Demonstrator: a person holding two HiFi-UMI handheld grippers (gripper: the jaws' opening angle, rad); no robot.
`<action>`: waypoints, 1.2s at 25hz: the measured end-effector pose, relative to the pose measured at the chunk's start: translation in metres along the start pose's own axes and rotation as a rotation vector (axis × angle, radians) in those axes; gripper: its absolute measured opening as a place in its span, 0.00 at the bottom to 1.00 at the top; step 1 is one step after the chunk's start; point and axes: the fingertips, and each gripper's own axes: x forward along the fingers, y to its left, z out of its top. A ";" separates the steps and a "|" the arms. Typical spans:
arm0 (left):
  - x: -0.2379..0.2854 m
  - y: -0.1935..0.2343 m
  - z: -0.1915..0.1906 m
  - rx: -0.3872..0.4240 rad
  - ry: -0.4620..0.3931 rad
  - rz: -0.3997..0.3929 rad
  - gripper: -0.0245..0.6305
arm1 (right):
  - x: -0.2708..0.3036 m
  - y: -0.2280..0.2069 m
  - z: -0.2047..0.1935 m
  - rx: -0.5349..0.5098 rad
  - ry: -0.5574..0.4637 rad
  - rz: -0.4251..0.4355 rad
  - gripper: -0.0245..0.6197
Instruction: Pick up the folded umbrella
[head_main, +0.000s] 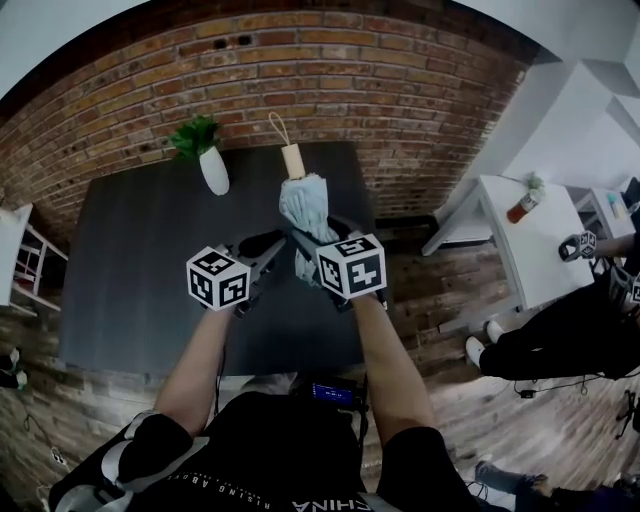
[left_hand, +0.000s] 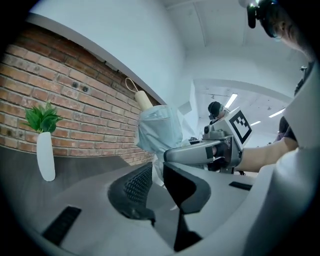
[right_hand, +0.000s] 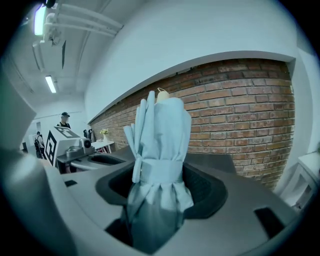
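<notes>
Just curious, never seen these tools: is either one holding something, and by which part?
The right gripper holds the folded umbrella by its strapped fabric end; the left gripper holds nothing.

Both bare forearms reach forward, left forearm and right forearm angled inward so the grippers nearly meet. Grey two-jaw left gripper with marker cube: jaws a little apart, nothing between them, pointing at the other gripper. Grey two-jaw right gripper with marker cube: jaws clamped on the pale blue folded umbrella, held upright.
</notes>
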 end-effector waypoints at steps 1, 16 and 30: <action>-0.001 -0.002 0.000 0.000 -0.002 -0.001 0.14 | -0.003 0.002 -0.001 0.001 -0.002 0.000 0.48; -0.018 -0.032 -0.012 0.017 -0.023 -0.016 0.14 | -0.031 0.018 -0.016 0.050 -0.047 0.007 0.48; -0.025 -0.037 -0.012 -0.036 -0.062 -0.030 0.14 | -0.036 0.025 -0.020 0.078 -0.055 0.013 0.48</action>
